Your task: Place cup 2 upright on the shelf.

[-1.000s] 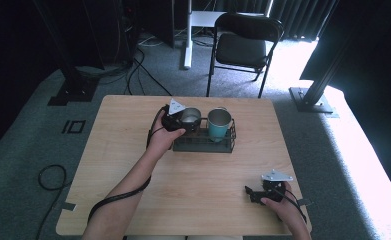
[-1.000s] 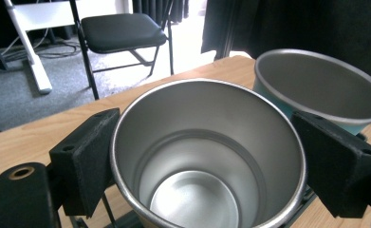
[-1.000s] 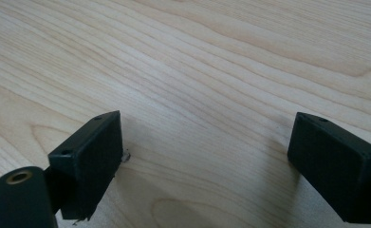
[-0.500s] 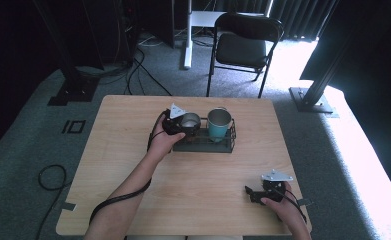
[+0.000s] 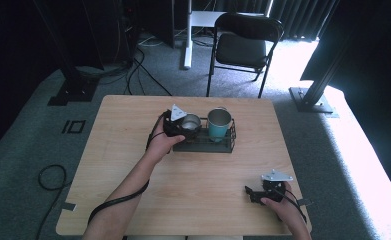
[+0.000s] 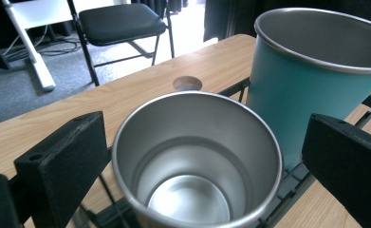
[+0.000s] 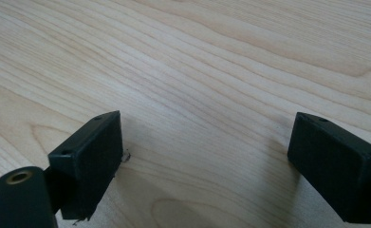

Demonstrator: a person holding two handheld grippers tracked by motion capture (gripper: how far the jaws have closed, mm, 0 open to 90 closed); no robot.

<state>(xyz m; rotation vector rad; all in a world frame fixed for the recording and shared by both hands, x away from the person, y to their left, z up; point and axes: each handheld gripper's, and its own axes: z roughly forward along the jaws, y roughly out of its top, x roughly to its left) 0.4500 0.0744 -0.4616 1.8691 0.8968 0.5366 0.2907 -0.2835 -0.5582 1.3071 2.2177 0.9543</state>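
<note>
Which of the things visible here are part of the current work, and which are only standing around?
Part of the work:
- left tongs, open around the steel cup
- steel cup
- teal cup beside it
- black wire rack holding both cups

Only around:
- right tongs, open, low over bare table
- folding chair
- floor cables

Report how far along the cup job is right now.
Done: the teal cup and the steel cup both stand upright in the black wire rack. In hand: the left claw is at the steel cup, jaws open on either side, not gripping. Left: closing on or leaving that cup. The right claw rests open on the table.
</note>
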